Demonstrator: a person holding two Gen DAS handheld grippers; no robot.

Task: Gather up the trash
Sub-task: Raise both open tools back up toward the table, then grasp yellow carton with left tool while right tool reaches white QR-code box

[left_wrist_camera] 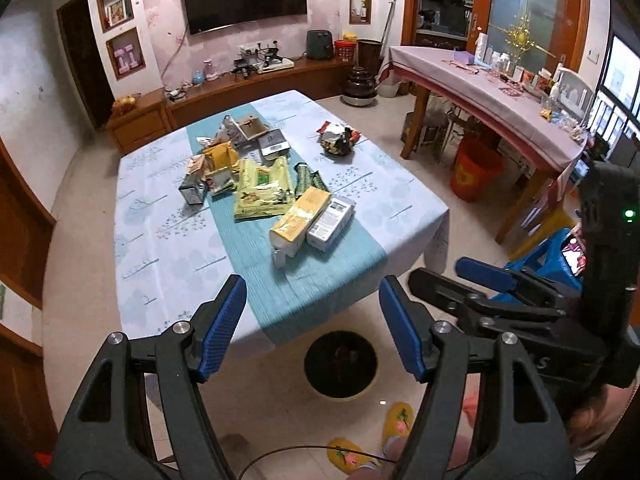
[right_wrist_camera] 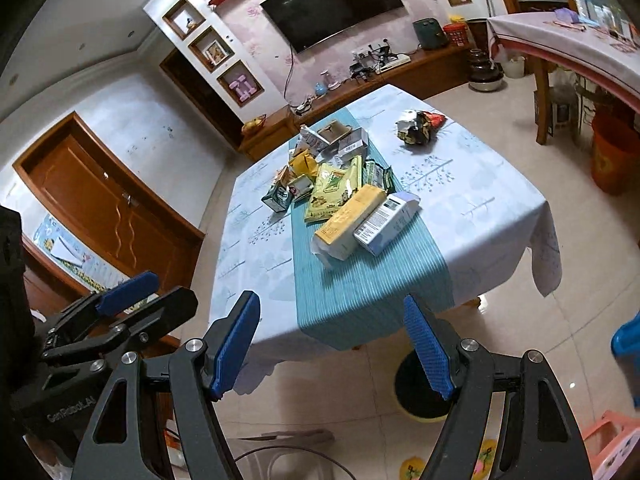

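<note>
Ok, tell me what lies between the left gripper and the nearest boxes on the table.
Only bare teal runner: in the left wrist view, nothing sits between the open left gripper and the yellow box beside the white box.

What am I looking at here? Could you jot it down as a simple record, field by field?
Place: living room, table with pale cloth and teal runner
Trash: pile of wrappers and boxes on the runner; crumpled wrapper lying apart
Bin: dark round bin on the floor at the table's near edge
Left gripper: open, empty
Right gripper: open, empty
</note>
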